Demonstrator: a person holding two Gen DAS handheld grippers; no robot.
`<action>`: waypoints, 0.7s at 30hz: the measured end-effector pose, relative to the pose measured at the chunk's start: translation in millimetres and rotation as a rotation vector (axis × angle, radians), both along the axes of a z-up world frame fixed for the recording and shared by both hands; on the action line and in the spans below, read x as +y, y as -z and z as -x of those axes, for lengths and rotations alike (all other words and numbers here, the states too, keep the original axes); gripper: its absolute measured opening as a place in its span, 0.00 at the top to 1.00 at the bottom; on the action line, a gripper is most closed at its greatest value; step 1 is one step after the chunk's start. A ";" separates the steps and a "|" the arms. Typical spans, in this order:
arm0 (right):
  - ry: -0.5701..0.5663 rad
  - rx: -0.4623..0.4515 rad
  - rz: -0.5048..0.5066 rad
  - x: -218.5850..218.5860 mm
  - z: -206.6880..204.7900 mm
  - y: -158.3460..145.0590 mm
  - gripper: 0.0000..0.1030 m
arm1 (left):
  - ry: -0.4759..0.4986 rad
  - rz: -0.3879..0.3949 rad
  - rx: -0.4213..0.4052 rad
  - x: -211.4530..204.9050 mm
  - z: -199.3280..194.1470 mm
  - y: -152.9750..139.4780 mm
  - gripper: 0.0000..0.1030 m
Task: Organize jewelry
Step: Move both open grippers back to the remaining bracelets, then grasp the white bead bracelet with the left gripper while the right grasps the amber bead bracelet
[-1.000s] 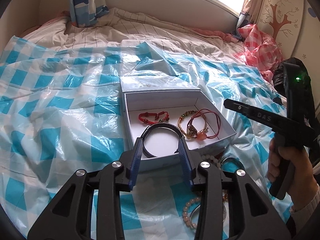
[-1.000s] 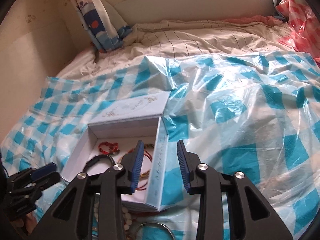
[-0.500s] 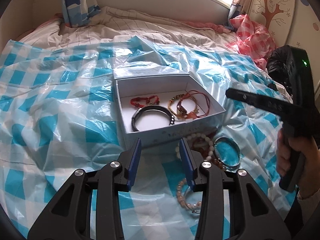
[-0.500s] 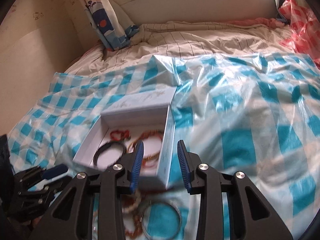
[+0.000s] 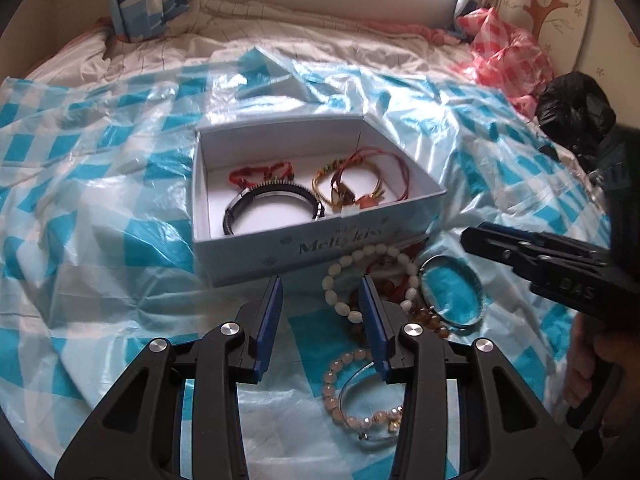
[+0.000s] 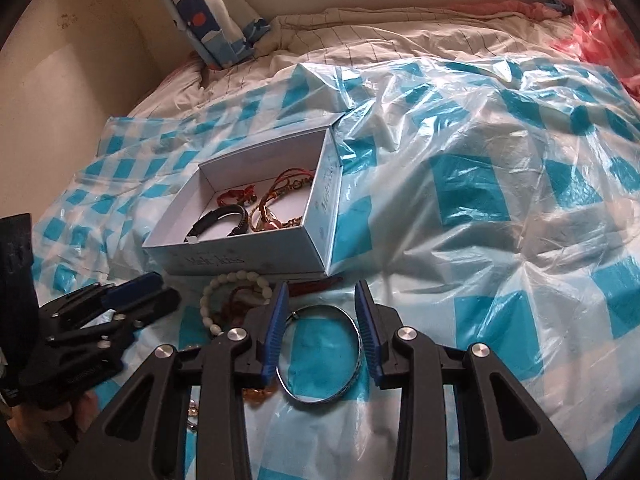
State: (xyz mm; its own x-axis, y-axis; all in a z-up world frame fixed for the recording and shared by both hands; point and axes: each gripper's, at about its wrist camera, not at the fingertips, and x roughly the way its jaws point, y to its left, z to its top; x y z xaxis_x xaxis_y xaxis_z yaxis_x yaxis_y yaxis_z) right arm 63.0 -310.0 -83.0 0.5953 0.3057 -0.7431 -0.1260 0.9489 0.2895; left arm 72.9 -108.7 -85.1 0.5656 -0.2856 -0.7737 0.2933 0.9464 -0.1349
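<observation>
silver metal bangle (image 6: pixel 322 354) between the gaping right tongs (image 6: pixel 321 318): lower, pinch one rim, lift toward the pale blue cardboard box (image 6: pixel 256 254); left tongs (image 5: pixel 320 312) gaping, idle.

"Melty kiss", partly legible, on the pale blue box (image 5: pixel 320 248) front; "DAS" on the right claw (image 5: pixel 568 288) side.

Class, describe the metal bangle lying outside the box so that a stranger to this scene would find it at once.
Find the pale blue open box on the blue-checked plastic sheet. Just in front of it lies a heap of loose bracelets; the metal bangle is at its right edge. Unlike the white bead bracelet beside it, it is a plain, thin silver hoop.
</observation>
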 end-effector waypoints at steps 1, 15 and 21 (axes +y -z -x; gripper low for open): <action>-0.002 0.002 0.006 1.0 -0.6 0.9 0.66 | -0.009 -0.001 0.005 -0.9 -3.1 3.2 0.64; -0.028 0.065 0.016 0.0 -12.5 11.1 0.66 | -0.021 -0.180 0.025 -15.4 -9.8 22.7 0.83; -0.057 0.072 0.037 10.9 -12.4 15.7 0.65 | -0.058 -0.170 0.038 16.0 -2.5 14.7 0.85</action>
State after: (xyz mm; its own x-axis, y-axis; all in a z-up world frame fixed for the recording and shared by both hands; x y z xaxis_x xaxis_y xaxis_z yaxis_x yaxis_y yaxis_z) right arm 75.3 -299.1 -98.7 0.5227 0.3095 -0.7944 -0.1602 0.9508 0.2650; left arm 75.4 -92.7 -99.7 0.5466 -0.1168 -0.8292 0.2353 0.9717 0.0183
